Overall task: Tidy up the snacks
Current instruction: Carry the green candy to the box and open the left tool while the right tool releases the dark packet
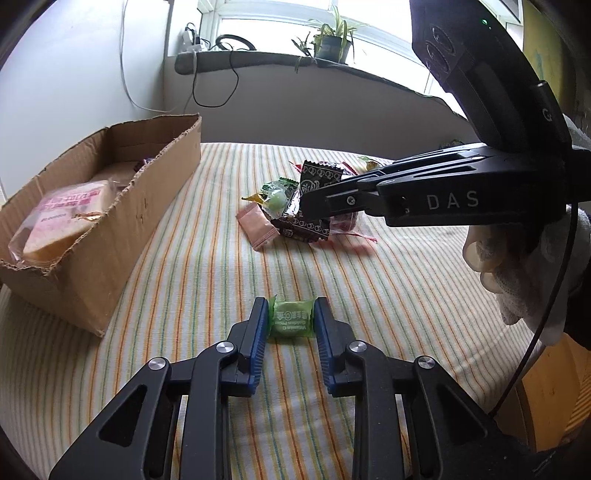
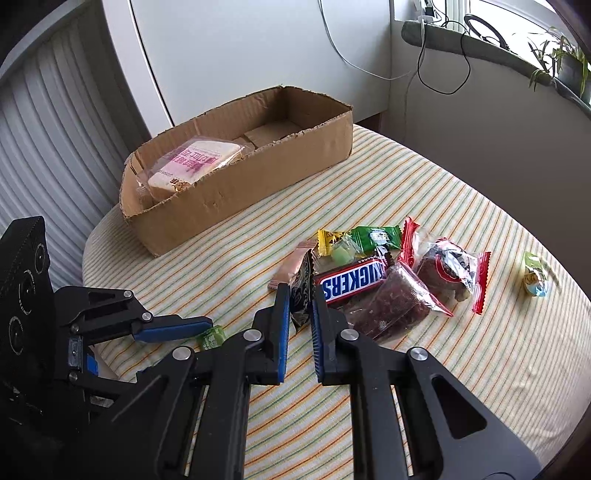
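Snacks: a green candy (image 1: 291,322) sits on the striped bench (image 1: 369,280), clamped in the left gripper's (image 1: 291,325) jaws. The right gripper's (image 2: 300,310) jaws are pinched on a dark wrapper (image 2: 301,291) at the pile's near edge, beside a Snickers (image 2: 352,282). Beyond stands a box (image 2: 236,195) holding a wrapped cake (image 2: 195,166).

Daylight from a window (image 1: 280,22) falls past potted plants (image 1: 332,40) on the grey sill (image 1: 258,61) onto white walls (image 2: 240,48).

Rough cardboard box (image 2: 236,192), glossy plastic wrappers (image 2: 373,280), striped cloth (image 2: 480,369).
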`<state>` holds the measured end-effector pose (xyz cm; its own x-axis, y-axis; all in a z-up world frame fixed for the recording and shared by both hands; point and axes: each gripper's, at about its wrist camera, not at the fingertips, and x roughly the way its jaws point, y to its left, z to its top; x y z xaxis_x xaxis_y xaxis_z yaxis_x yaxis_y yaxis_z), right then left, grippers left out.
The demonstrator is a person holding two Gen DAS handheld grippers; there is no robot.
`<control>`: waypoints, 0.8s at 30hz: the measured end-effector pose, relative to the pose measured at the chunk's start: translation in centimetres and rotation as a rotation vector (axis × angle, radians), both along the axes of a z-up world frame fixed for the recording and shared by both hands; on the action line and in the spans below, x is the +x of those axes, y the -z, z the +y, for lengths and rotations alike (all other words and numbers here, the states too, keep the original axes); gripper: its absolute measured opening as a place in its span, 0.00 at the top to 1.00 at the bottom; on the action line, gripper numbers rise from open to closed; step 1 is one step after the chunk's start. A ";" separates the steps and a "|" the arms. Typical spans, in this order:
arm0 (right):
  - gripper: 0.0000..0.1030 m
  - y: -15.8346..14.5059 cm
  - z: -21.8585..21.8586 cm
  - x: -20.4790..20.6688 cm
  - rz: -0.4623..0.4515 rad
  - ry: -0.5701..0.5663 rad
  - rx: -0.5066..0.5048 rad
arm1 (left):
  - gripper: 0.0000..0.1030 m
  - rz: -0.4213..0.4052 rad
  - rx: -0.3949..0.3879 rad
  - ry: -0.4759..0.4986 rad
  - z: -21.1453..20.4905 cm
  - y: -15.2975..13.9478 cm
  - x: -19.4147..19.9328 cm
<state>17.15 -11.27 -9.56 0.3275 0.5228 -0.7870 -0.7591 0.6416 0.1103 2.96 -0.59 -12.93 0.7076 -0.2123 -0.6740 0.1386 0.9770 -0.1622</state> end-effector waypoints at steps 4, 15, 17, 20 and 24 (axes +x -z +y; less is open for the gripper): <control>0.89 -0.7 -0.4 0.1 0.000 0.006 0.020 | 0.77 -0.015 -0.007 -0.008 0.5 -0.9 -0.1; 0.89 -2.9 0.1 0.1 -0.019 -0.004 0.051 | 0.77 -0.069 -0.050 -0.055 3.3 -4.0 -0.2; 0.89 -3.3 0.4 0.2 -0.023 -0.008 0.058 | 0.77 -0.083 -0.056 -0.070 4.1 -4.6 -0.2; 0.89 -4.0 1.0 0.3 -0.032 -0.016 0.069 | 0.77 -0.101 -0.060 -0.095 5.4 -5.3 0.0; 0.89 -4.8 2.0 0.5 -0.044 -0.027 0.080 | 0.77 -0.120 -0.064 -0.129 7.2 -5.9 0.1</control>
<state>17.67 -9.31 -4.78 0.3457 0.5923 -0.7278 -0.7812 0.6114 0.1266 3.06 6.62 -7.06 0.8064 -0.1539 -0.5710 0.0349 0.9762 -0.2139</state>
